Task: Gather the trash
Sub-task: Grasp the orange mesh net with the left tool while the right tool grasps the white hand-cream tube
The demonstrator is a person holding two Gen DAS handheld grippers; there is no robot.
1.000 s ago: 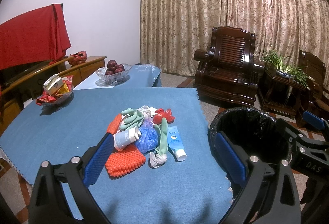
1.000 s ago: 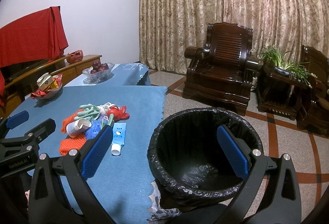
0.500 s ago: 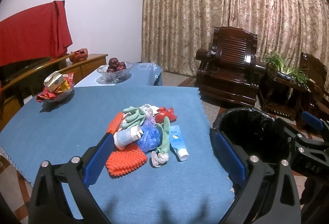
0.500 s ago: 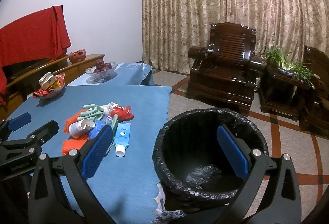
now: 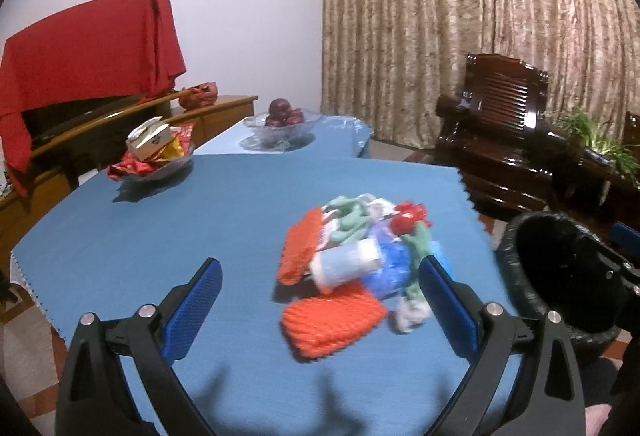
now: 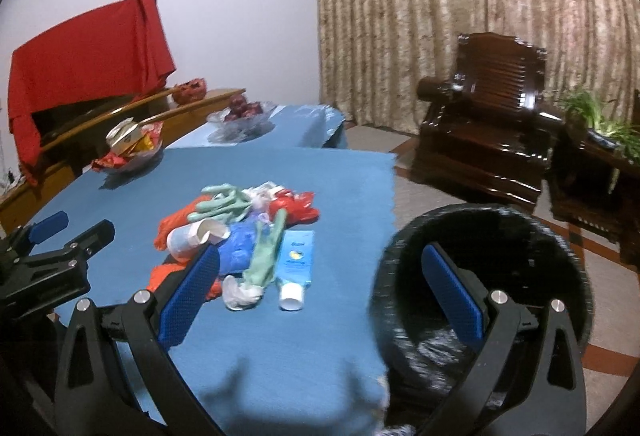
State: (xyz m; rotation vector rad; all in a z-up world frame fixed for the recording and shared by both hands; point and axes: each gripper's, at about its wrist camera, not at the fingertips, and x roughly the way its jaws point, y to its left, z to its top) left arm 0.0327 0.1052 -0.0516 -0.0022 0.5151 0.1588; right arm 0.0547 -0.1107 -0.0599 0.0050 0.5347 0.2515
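One heap of trash [image 5: 352, 260] lies on the blue surface [image 5: 160, 236], just left of the black-lined bin [image 6: 484, 276]. We judge it light and mostly soft: orange netting [image 5: 332, 320], a paper cup [image 5: 346, 266], a blue tube [image 6: 295, 264]. We would pinch the netting's near edge first. Our left claw [image 5: 320, 300] and right claw [image 6: 320, 288] both gape wide, holding nothing.

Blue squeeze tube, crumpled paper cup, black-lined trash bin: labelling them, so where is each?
Blue squeeze tube [image 6: 296, 260]: right wrist view, printed body.
Crumpled paper cup [image 6: 192, 238]: right wrist view, side wall.
Black-lined trash bin [image 6: 400, 256]: right wrist view, left rim.
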